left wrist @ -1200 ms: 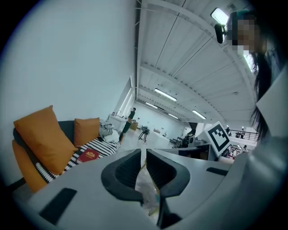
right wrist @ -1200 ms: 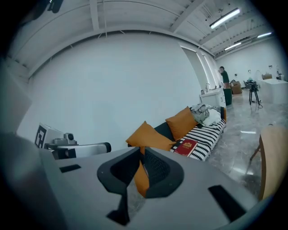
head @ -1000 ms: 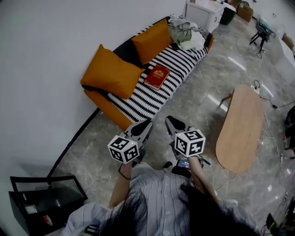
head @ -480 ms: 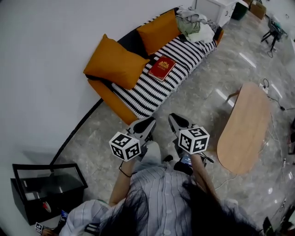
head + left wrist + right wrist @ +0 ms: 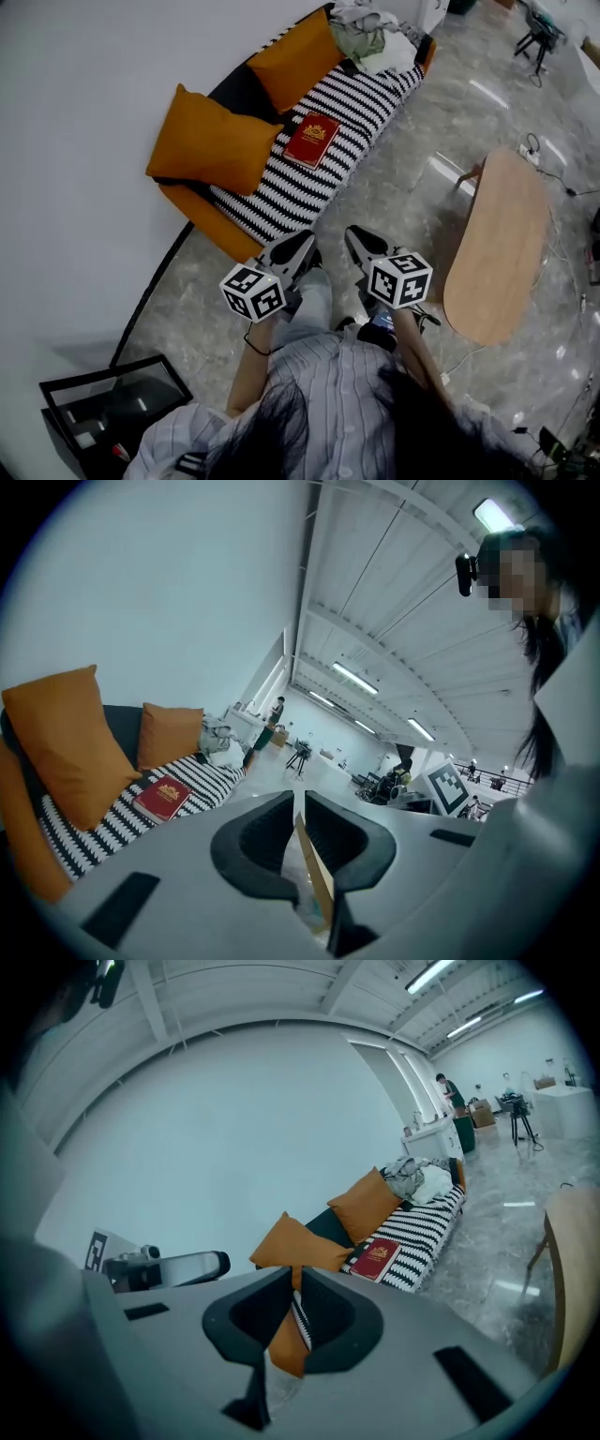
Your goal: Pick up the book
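The red book [image 5: 312, 140] with gold print lies flat on the black-and-white striped sofa seat [image 5: 281, 202], next to an orange cushion [image 5: 211, 141]. It also shows in the left gripper view as the book [image 5: 161, 797] and in the right gripper view as the book [image 5: 377, 1258]. My left gripper [image 5: 303, 242] and right gripper [image 5: 353, 234] hover side by side over the floor just short of the sofa's front edge, well short of the book. Both are shut with nothing held: left gripper [image 5: 295, 799], right gripper [image 5: 295, 1277].
A second orange cushion [image 5: 291, 61] and a heap of clothes [image 5: 370, 33] sit at the sofa's far end. An oval wooden table [image 5: 497, 248] stands to the right. A black glass-topped cabinet [image 5: 112, 408] is at the lower left. A white wall runs behind the sofa.
Both grippers have moved forward toward the sofa's front edge and sunk a little. Their jaws stay shut. The book has not moved on the seat.
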Action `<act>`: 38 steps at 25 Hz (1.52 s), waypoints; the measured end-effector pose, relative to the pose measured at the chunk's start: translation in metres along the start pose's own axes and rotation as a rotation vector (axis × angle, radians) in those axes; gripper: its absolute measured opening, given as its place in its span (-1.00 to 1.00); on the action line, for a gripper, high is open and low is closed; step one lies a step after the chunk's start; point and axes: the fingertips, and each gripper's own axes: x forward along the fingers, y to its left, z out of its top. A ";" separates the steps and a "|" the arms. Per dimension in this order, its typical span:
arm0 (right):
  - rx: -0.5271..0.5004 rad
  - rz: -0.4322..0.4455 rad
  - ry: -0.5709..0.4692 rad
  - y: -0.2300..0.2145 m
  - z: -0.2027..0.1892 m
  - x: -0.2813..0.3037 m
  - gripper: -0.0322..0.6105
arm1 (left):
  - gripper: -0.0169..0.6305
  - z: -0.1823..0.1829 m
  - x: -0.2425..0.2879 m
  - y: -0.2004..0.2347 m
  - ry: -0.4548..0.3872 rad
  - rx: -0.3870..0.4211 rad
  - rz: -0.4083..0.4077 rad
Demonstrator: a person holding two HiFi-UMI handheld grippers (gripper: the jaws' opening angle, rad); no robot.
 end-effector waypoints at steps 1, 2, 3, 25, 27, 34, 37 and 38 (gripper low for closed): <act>0.015 -0.008 -0.009 -0.006 0.007 0.006 -0.77 | -0.86 0.006 0.007 0.007 0.003 -0.006 -0.010; 0.028 -0.019 -0.017 -0.012 0.014 0.011 -0.77 | -0.86 0.013 0.014 0.013 0.003 -0.018 -0.024; 0.038 -0.032 -0.024 -0.018 0.021 0.017 -0.77 | -0.86 0.021 0.020 0.019 0.000 -0.032 -0.040; 0.048 -0.152 0.010 -0.059 0.122 0.204 -0.77 | -0.86 0.147 0.091 0.212 0.007 -0.024 -0.088; 0.044 -0.166 -0.001 -0.062 0.131 0.212 -0.77 | -0.86 0.152 0.096 0.222 0.012 -0.020 -0.092; 0.037 -0.209 -0.012 -0.074 0.140 0.212 -0.77 | -0.86 0.139 0.103 0.233 0.047 -0.015 -0.093; 0.035 -0.217 -0.004 -0.077 0.142 0.215 -0.77 | -0.86 0.132 0.104 0.239 0.060 -0.025 -0.087; 0.034 -0.216 0.000 -0.078 0.142 0.217 -0.77 | -0.86 0.131 0.104 0.242 0.064 -0.029 -0.081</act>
